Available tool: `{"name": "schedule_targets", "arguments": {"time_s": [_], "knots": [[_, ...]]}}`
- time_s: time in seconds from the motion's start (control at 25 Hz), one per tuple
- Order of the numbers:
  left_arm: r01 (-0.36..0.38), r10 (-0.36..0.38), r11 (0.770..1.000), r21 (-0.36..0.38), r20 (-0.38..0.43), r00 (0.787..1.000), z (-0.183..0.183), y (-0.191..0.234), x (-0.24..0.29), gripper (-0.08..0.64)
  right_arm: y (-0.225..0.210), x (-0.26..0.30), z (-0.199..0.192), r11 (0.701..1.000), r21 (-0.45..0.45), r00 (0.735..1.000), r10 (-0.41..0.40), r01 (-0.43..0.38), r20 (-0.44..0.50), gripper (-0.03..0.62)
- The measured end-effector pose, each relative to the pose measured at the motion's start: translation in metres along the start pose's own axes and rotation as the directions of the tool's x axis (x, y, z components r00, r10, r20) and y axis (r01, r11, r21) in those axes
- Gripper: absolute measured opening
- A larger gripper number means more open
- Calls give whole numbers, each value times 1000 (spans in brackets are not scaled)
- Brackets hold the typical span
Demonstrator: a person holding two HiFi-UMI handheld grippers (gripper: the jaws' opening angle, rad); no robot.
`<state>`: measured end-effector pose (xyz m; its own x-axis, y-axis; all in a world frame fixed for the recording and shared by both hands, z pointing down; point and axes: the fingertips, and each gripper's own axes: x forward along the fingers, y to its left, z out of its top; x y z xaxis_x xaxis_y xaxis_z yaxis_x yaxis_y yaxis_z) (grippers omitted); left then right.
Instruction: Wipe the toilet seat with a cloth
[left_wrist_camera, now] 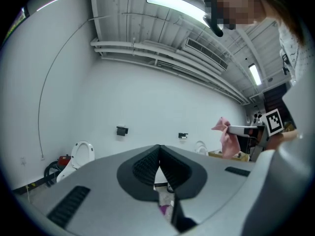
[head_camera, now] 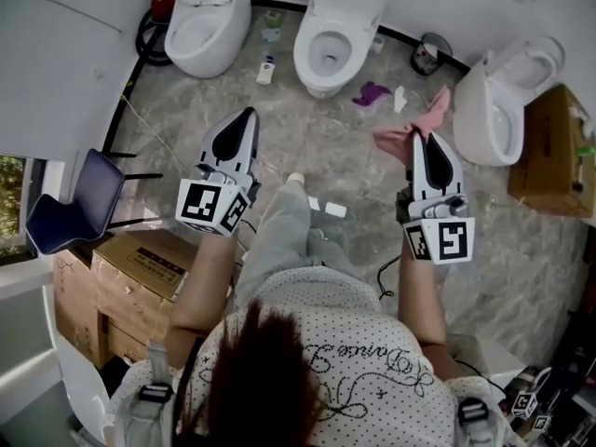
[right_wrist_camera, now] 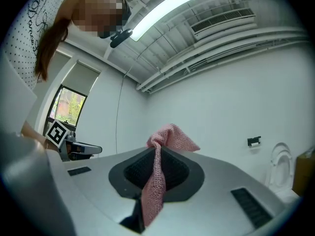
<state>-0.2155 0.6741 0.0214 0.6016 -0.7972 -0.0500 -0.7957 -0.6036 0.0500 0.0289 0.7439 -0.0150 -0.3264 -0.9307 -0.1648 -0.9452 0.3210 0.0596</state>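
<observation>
Right gripper view first: what is cut off there?

— The right gripper [right_wrist_camera: 156,150] fills the lower half with its own grey body, so the floor is hidden. The tail of the pink knitted cloth [right_wrist_camera: 168,137] drops out of sight below the black pads.

And its jaws?

— Closed on that cloth. It is pinched between the pads, with a bunch standing up past the tips and the rest hanging down.

The other one?

— The left gripper [left_wrist_camera: 159,147] has its jaws together, pad tips touching, with nothing between them. Its body blocks the floor too. Through the slot under the pads only a purple scrap [left_wrist_camera: 163,209] shows, too small to name.

Where is the seat?

— In the head view, three white toilets stand along the far wall. The left toilet [head_camera: 207,26] and middle toilet [head_camera: 335,45] are cut by the top edge. The right toilet [head_camera: 484,87] has its lid raised and its oval seat [head_camera: 507,142] bare. The cloth hangs in the air just left of that bowl, apart from it.

Anything else hidden?

— The person's head and dotted shirt [head_camera: 326,343] cover the near part of the grey marbled floor [head_camera: 317,147].
</observation>
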Motion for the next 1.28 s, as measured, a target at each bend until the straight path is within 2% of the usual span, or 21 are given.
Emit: {"name": "schedule_targets", "arguments": {"time_s": [0.24,0.6,0.84,1.04,1.28], "knots": [[-2,2,1000,-17,-5,1000,-5,37,61,-2,-30,58,-15,1000,4,1000,-11,11,-21,44],[61,-61,998,-12,-13,998,-5,112,159,-2,-62,177,-28,999,-25,999,-43,43,-14,44],[100,-100,995,-7,-9,995,-1,146,208,-2,-82,221,-36,996,-32,996,-89,88,-24,44],[80,-80,996,-32,-17,997,-10,165,234,-2,-101,241,-50,995,-28,993,-100,98,-63,44],[0,-2,998,-61,-29,1000,-24,186,272,-2,-135,287,-67,999,-24,996,-44,42,-79,44]]}}
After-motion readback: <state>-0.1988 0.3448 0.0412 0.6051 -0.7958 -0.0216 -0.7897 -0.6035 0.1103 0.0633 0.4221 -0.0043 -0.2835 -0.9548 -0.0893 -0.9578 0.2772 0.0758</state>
